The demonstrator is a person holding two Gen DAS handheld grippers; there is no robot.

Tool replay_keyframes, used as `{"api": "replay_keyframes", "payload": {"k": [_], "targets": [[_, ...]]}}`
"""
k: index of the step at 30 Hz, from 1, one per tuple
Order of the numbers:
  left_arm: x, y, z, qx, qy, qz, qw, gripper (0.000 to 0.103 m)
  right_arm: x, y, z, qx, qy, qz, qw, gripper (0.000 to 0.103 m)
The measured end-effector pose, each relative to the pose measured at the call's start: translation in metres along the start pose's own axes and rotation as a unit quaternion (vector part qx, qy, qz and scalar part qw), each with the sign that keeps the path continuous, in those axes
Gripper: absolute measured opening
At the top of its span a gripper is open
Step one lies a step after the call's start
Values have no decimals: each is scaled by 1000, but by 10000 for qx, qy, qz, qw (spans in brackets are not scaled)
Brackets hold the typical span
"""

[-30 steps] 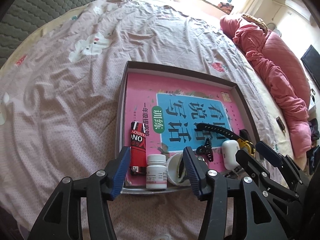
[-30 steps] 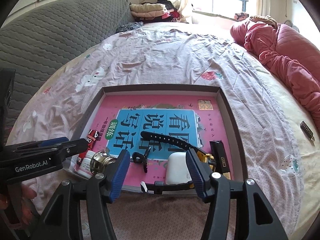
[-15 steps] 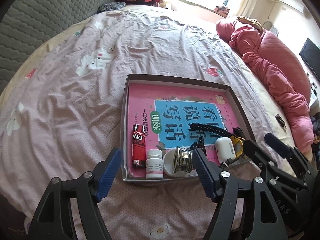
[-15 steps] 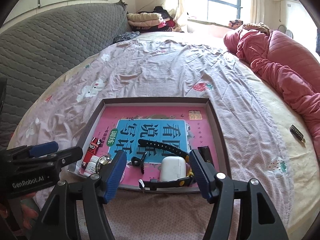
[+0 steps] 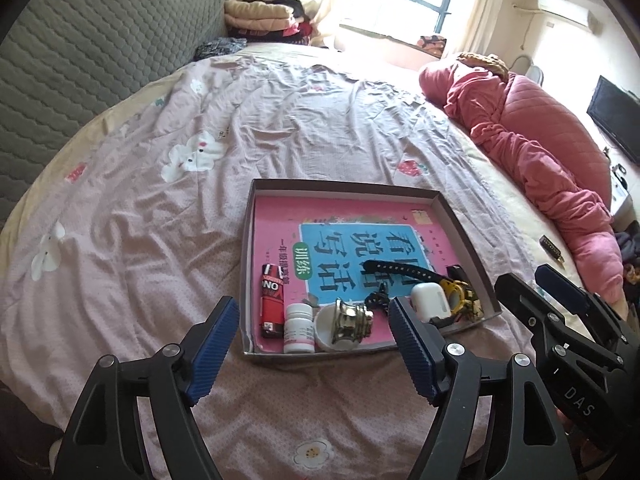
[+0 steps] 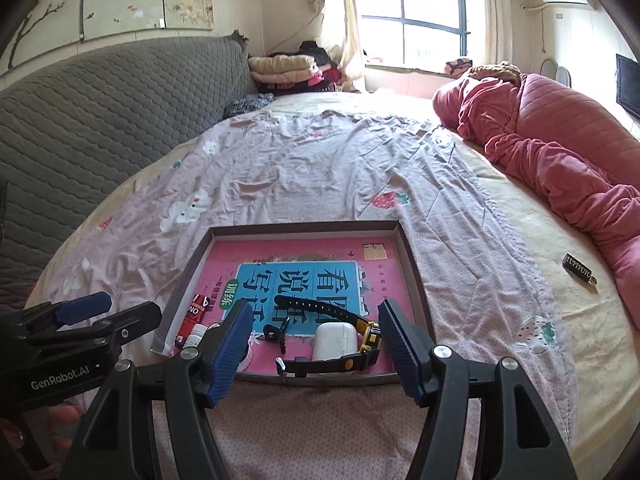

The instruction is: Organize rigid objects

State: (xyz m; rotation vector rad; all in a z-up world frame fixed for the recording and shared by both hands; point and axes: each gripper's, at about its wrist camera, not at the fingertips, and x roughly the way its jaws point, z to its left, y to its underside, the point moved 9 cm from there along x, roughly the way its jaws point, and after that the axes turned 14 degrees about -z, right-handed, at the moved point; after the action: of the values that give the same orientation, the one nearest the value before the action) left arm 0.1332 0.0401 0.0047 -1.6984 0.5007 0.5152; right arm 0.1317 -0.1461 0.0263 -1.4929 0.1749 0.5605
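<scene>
We note left tongs (image 5: 314, 342) wide open, empty, near tray (image 5: 460, 220), right tongs (image 6: 316, 346) likewise, white bottle (image 5: 298, 328) inside tray's near edge

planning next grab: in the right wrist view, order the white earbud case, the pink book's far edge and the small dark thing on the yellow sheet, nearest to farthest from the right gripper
1. white earbud case, between the right gripper fingers, in the tray.
2. pink book far edge, straight ahead.
3. small dark thing, far right, outside the tray.

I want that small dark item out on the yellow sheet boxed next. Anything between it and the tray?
Nothing visible. Only bare sheet lies between the dark item and the tray, whose low right wall must be cleared.
</scene>
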Motion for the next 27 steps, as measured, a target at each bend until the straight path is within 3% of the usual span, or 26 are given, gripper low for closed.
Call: {"api": "replay_keyframes", "payload": {"k": [12,27], "targets": [[-19,15,0,30,-237,-174,9996,78,-21,14,-2,49,-44,-157,9999,65],[-33,44,0,66,-321,-56,9994,78,-38,33,-5,80,-55,-121,9999,65]]}}
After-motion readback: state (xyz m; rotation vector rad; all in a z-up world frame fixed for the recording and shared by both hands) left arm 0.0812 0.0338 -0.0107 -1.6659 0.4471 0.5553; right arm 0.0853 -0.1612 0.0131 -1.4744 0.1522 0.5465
